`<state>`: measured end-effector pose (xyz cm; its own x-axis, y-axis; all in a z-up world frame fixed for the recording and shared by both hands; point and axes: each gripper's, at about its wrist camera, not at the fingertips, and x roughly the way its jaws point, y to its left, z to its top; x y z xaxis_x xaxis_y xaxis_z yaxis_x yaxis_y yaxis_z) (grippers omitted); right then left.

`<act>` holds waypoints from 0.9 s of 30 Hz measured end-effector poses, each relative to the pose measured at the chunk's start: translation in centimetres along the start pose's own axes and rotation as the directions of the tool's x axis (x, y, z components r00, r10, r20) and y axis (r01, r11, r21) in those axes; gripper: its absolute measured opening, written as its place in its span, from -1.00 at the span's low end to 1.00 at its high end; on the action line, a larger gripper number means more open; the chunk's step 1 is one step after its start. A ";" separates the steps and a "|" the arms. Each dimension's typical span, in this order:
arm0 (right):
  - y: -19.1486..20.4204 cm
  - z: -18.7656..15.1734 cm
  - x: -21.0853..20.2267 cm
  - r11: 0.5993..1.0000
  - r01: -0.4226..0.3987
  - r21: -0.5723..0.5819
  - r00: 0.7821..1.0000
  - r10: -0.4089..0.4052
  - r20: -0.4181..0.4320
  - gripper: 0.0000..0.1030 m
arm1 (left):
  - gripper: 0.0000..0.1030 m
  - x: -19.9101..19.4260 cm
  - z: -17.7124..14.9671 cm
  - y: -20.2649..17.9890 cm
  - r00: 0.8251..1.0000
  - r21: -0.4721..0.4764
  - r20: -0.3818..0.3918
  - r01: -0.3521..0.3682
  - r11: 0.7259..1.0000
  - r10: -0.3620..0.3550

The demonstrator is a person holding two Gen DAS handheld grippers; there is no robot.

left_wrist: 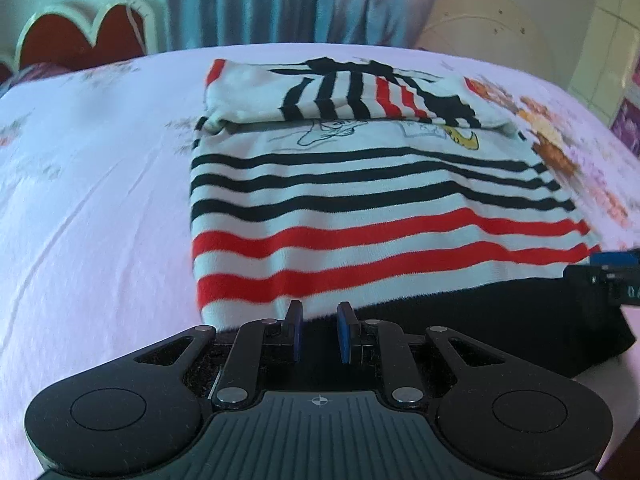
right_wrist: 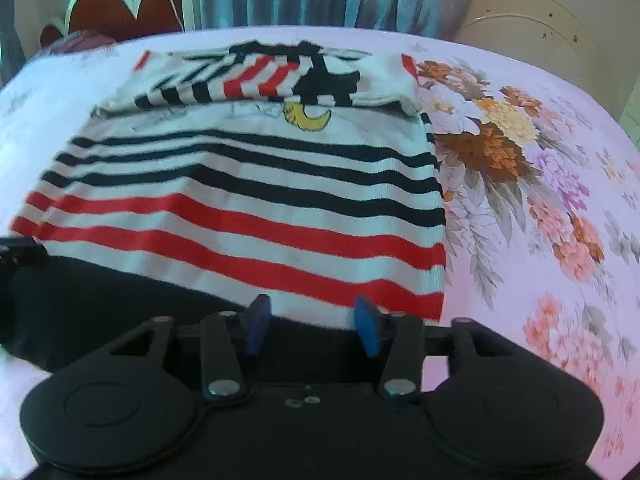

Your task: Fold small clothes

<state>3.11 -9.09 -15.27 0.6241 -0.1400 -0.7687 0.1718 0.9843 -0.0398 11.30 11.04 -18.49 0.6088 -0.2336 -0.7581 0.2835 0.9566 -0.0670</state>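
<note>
A white knit sweater [left_wrist: 360, 200] with black and red stripes and a black hem [left_wrist: 480, 312] lies flat on the bed, its sleeves folded across the chest [left_wrist: 340, 92]. My left gripper [left_wrist: 320, 320] is at the hem's near left corner, its blue pads standing close together with the hem's edge running in between them. In the right wrist view the same sweater [right_wrist: 248, 208] shows a yellow moon print [right_wrist: 306, 118]. My right gripper [right_wrist: 310, 316] stands open over the hem's near right part [right_wrist: 312, 328], its pads well apart and clear of the cloth. A blue pad [left_wrist: 612, 258] of it shows at the left wrist view's right edge.
The bed wears a pink sheet [left_wrist: 100, 200] with a large flower print [right_wrist: 500, 148] to the right of the sweater. Behind the bed are a red scalloped headboard [left_wrist: 88, 36], a blue curtain [left_wrist: 280, 0] and a white round object [right_wrist: 532, 28].
</note>
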 end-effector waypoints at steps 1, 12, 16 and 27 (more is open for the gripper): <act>0.0 -0.2 -0.5 1.000 -0.004 0.011 1.000 0.004 0.007 0.20 | -0.65 -0.4 -0.2 0.2 1.000 -0.009 0.002 -0.007 1.000 0.007; -2.9 -3.1 -1.2 0.989 0.077 0.129 0.996 -0.072 -0.043 0.36 | 0.33 -1.6 -3.1 1.6 0.998 -0.035 -0.023 -0.058 0.998 0.057; -3.5 -3.8 -1.1 0.984 0.075 0.162 0.996 -0.066 -0.062 0.37 | 0.33 -1.4 -4.0 1.9 0.999 -0.070 -0.032 -0.028 0.997 0.026; -3.1 -3.7 -1.0 0.975 -0.035 0.218 0.995 0.055 -0.085 -0.72 | -0.69 -0.9 -3.8 2.1 0.994 -0.150 -0.058 0.087 0.985 -0.097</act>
<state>-0.87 -11.57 -16.70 0.5658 -0.0764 -0.8210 0.3121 0.9414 0.1275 8.52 13.94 -20.41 0.5346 -0.3148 -0.7843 0.2211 0.9478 -0.2298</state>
